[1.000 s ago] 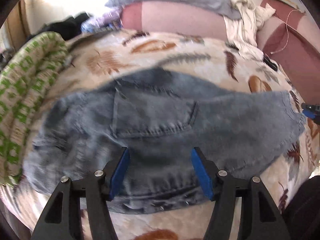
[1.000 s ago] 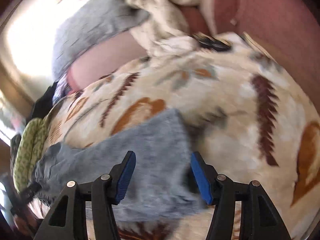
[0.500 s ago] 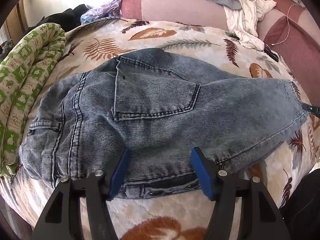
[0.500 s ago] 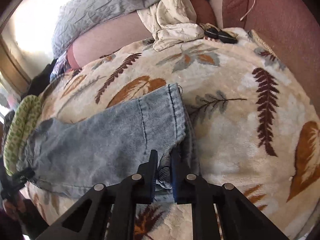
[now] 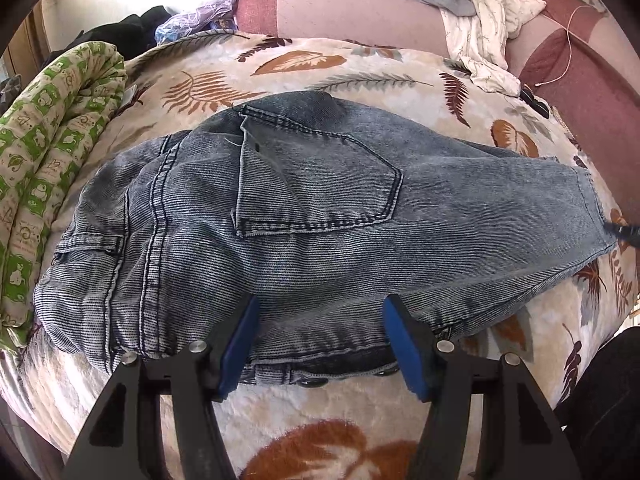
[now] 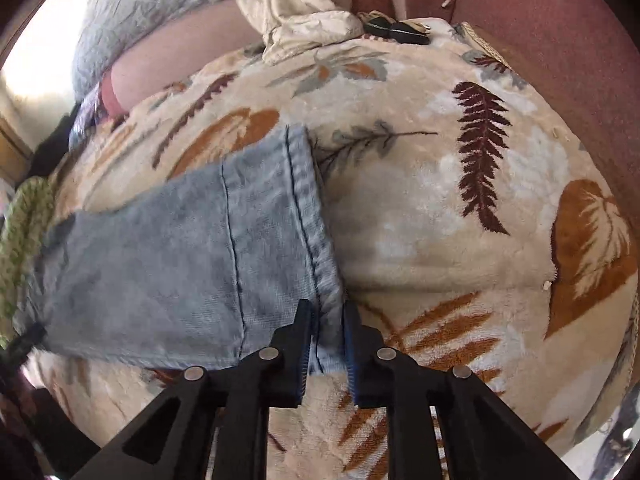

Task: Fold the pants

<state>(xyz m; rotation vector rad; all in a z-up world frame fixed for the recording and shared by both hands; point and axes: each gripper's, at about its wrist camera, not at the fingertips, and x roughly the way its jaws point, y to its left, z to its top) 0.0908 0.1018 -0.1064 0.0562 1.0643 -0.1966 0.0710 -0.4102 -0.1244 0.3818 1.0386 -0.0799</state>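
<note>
While the pants (image 5: 304, 216) lie flat on the leaf-patterned blanket (image 5: 320, 60), their long axis is seen to run from the left of the left wrist frame to its right edge, with the waistband at lower left and centre and the leg hem at right. The back pocket (image 5: 316, 192) faces upward at the centre of the frame.

The left gripper (image 5: 320, 344) is held with its jaws well apart at the bottom centre of its frame, straddling the waistband edge without clamping it. The denim lies directly ahead of and between the blue pads (image 5: 240, 344).

In the right wrist view, the right gripper (image 6: 325, 354) is seen drawn together on the near corner of the leg hem (image 6: 308, 216), at the bottom centre of the frame. The leg extends away to the left of that frame, towards the green rolled quilt (image 6: 24, 216).

The hem end is therefore secured and the waist end is not. A fold along the long axis is judged to depend on the hem being carried leftward towards the waistband, the right gripper being the nearer one to that end. Closure of the left jaws on the waistband is judged advisable first, so that the garment is not dragged across the blanket.
</note>
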